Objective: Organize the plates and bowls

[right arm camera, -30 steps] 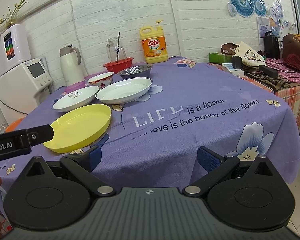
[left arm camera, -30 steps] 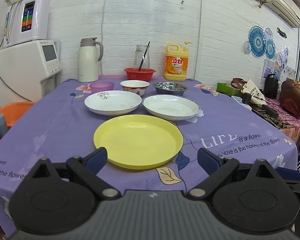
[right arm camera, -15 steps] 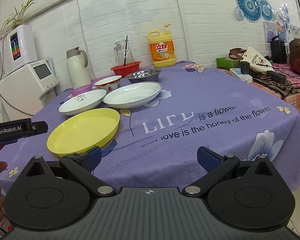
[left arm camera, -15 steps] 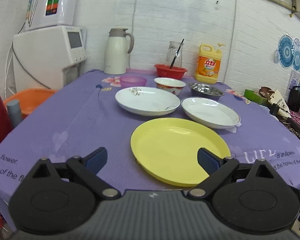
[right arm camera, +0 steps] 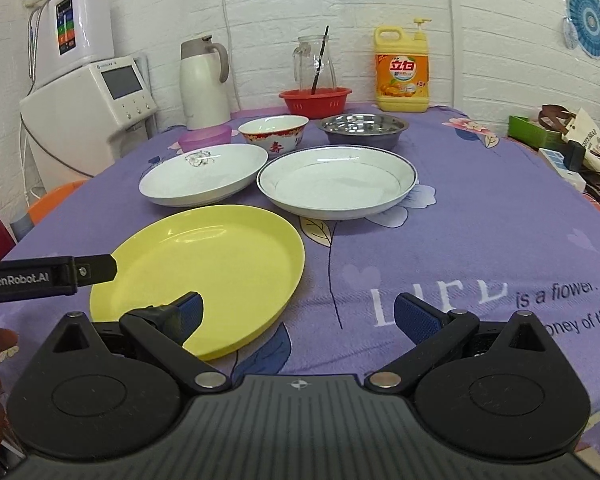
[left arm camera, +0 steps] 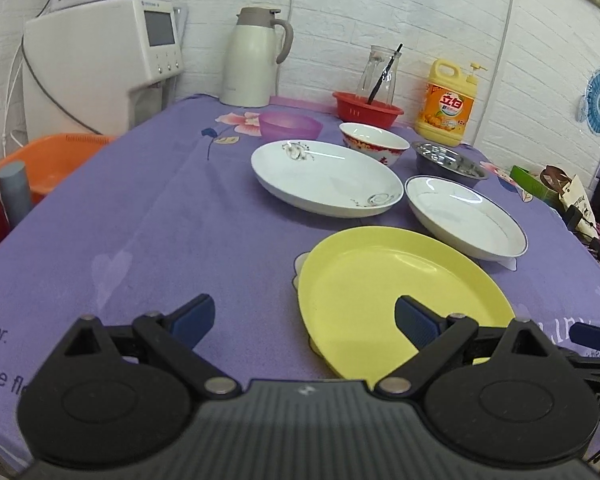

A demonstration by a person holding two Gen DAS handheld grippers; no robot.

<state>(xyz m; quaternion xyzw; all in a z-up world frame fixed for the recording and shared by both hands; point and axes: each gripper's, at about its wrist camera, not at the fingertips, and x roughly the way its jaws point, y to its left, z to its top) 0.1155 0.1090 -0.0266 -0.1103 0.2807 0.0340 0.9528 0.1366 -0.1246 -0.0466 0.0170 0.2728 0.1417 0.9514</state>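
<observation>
Round yellow plastic plate (left arm camera: 400, 292) flat on purple tablecloth (left arm camera: 140, 232), nearest of dishes. Left gripper (left arm camera: 304, 318) spread wide, empty, right finger over plate's near side. Right gripper (right arm camera: 298, 314) wide too, empty. Probably light, stiff, slick: pinch raised rim, not floor.

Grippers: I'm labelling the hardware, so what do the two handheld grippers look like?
Both match: the left gripper and right gripper have ribbed grey bodies, black round-hubbed linkages with silver pivots, and blue textured pads on black fingers. The left's side reads "GenRobot.AI" in white.
</observation>
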